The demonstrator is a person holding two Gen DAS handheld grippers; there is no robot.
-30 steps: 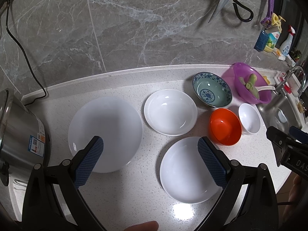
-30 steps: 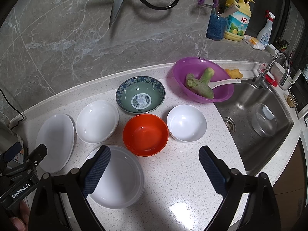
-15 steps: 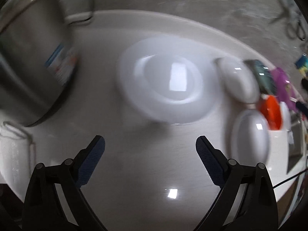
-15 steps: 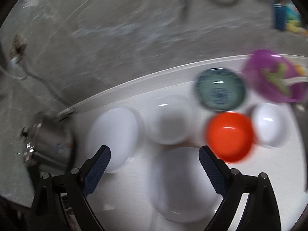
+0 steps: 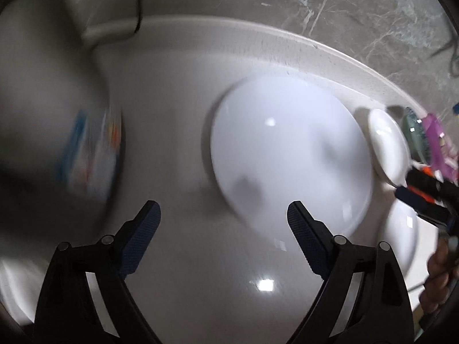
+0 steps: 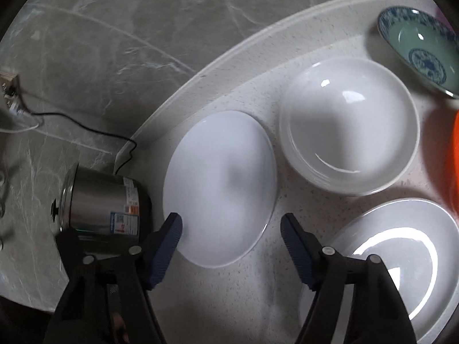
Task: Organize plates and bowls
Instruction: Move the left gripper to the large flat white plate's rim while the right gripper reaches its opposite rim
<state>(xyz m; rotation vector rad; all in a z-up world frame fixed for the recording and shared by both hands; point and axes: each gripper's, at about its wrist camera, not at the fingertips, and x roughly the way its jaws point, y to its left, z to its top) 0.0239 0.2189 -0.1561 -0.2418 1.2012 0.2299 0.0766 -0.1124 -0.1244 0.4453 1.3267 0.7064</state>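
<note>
Directly ahead of the right gripper (image 6: 231,226), whose empty jaws are closing, lies the flat white plate (image 6: 219,183), nothing on it. Right of its fingers sit two empty deep white dishes (image 6: 348,123), then the patterned bowl (image 6: 421,48), also empty. The steel pot (image 6: 100,197) stands left. The left gripper (image 5: 223,215), closing on nothing, hovers beside that plate's near rim.

Both wrist cameras look steeply down from close above the counter (image 5: 178,120), the left wrist view blurred and facing its far left corner, the right wrist view facing the same end from further right, and both share the flat white plate (image 5: 289,154) (image 6: 221,183).
</note>
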